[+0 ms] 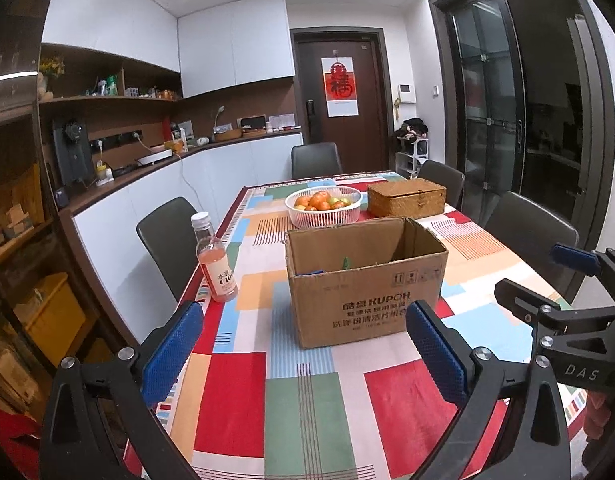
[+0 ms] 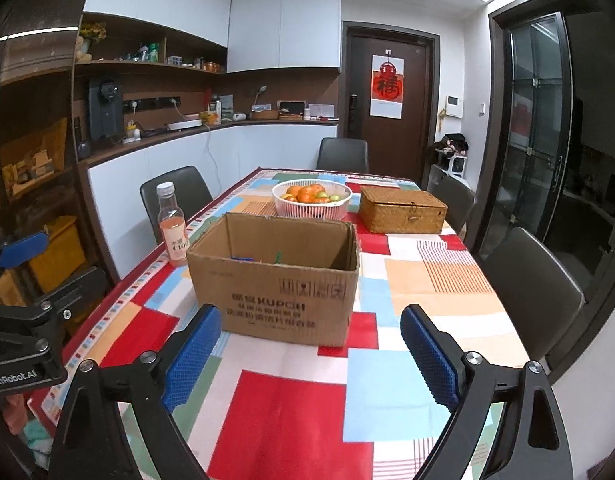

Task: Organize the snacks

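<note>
The left gripper (image 1: 303, 344) and the right gripper (image 2: 311, 356) are held wide apart above the near end of the table (image 2: 427, 276), and nothing is gripped by either. The bottle (image 1: 215, 260) is stood upright near the table's left edge, just left of the open box (image 2: 275, 280), in which a few small items can only partly be made out. The bottle is judged to be part-filled, light, stiff and rather smooth, so it is best taken around the body below the shoulder and kept upright; the capped neck is thought too narrow for a sure hold. A knock leftward could send it over the edge. Open cloth is left before the box, while the fruit basket (image 2: 313, 204) and wicker case (image 2: 403, 210) stand behind it.
</note>
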A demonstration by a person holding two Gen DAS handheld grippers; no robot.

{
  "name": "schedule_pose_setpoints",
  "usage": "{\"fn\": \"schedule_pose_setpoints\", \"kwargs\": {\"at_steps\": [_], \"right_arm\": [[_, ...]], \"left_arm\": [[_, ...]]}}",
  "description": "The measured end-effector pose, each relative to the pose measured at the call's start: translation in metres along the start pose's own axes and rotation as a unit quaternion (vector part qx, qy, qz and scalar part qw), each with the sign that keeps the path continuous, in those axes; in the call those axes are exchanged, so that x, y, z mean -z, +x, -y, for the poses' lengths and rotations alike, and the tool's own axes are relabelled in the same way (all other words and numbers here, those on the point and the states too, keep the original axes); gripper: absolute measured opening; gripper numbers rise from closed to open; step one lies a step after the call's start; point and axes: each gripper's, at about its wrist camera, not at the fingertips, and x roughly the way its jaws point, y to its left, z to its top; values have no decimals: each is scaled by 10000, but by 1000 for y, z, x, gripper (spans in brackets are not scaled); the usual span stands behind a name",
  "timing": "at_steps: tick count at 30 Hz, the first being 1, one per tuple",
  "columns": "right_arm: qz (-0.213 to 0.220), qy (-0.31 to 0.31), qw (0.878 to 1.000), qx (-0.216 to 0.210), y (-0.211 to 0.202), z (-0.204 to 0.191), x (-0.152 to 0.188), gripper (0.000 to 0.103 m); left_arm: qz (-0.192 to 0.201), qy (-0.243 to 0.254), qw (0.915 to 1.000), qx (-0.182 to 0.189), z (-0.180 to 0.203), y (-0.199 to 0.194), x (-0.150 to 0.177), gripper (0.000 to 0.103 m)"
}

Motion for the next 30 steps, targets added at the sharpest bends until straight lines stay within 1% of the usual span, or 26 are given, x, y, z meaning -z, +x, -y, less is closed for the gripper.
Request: {"fn": "schedule_pose_setpoints", "kwargs": {"at_steps": [6,10,30], "right_arm": [[17,67,10000,39,-8,5,5,92],[27,100,9999,28,-11,7,7,92],[96,81,9999,63,-19,6,9,92]], "left_arm": [[77,53,10000,-2,4,-11,3,103],[115,20,9999,46,3,-13,4,103],[184,46,9998,18,5,-19,3,103]]}}
